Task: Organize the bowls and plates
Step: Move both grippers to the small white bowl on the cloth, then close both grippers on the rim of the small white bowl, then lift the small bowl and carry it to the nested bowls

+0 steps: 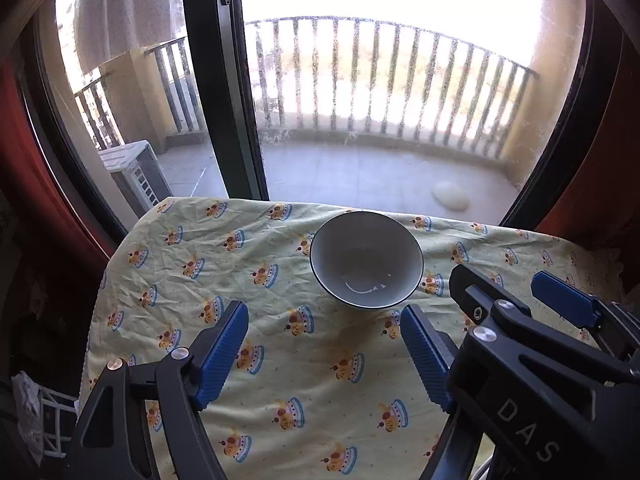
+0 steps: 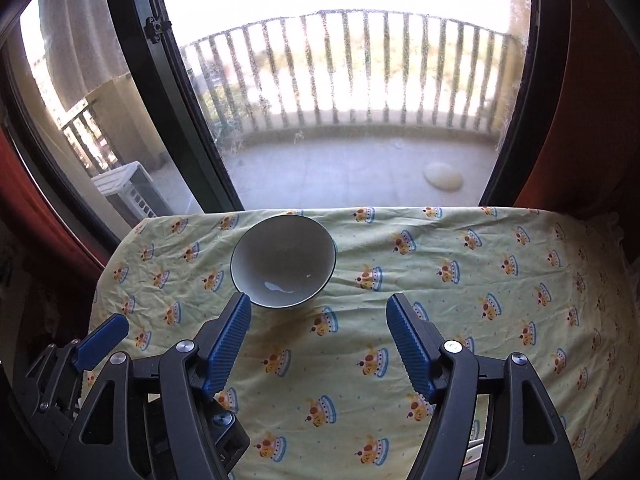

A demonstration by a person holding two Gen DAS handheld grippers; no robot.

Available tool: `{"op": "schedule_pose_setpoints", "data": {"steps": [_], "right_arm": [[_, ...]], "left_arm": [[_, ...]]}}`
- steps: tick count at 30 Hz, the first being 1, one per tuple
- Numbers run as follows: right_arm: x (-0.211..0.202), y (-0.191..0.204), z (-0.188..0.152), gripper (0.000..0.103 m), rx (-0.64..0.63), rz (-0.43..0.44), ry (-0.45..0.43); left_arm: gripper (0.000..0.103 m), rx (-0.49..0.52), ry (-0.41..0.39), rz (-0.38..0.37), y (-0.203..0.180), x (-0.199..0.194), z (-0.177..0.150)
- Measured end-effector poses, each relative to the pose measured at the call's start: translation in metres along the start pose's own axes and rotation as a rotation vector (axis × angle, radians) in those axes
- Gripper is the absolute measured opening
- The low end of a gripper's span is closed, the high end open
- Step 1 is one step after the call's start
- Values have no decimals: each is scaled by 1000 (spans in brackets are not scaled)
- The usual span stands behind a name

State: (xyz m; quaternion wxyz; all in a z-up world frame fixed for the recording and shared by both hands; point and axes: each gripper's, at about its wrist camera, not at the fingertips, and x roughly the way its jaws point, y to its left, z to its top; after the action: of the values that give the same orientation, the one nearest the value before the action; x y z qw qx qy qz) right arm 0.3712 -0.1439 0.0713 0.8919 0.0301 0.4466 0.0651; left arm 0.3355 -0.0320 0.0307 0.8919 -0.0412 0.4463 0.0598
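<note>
One white bowl (image 1: 366, 260) with a dark rim stands upright and empty on the yellow patterned tablecloth (image 1: 280, 380), near the table's far edge. In the left wrist view my left gripper (image 1: 326, 318) is open just in front of the bowl, its blue pads (image 1: 224, 352) wide apart with nothing between them. My right gripper (image 1: 520, 296) shows at the right, beside the bowl. In the right wrist view the bowl (image 2: 284, 260) lies ahead and to the left. My right gripper (image 2: 318, 304) is open and empty, its left fingertip close to the bowl's near rim. The left gripper's blue pad (image 2: 104, 340) shows at lower left.
A glass balcony door with a dark frame (image 1: 224, 100) stands right behind the table's far edge. Red curtains (image 1: 24, 160) hang at both sides. A white wire rack (image 1: 52, 420) sits below the table's left edge. The cloth (image 2: 480, 300) stretches to the right of the bowl.
</note>
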Motion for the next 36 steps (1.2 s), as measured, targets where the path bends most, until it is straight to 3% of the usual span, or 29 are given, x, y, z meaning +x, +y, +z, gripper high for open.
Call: {"op": "schedule_pose_setpoints", "data": {"steps": [13,25,28,32,36], "right_arm": [[91,-7,47,72,-43,34,62],[164,-1,43,42,-43,71,138],[165,-1,45,37,-64,43,102],[174,-7,45,34,-46,31,125],[185,-12,42,25,-31,29,149]], "left_arm": [[70,-38,29,102,2,79,33],[45,-71,105,82,8,139,28],[41,-79,113,82,8,145,28],[34,-60,118,76,3,146,29],[20,-36,135,70,-1,153,27]]}}
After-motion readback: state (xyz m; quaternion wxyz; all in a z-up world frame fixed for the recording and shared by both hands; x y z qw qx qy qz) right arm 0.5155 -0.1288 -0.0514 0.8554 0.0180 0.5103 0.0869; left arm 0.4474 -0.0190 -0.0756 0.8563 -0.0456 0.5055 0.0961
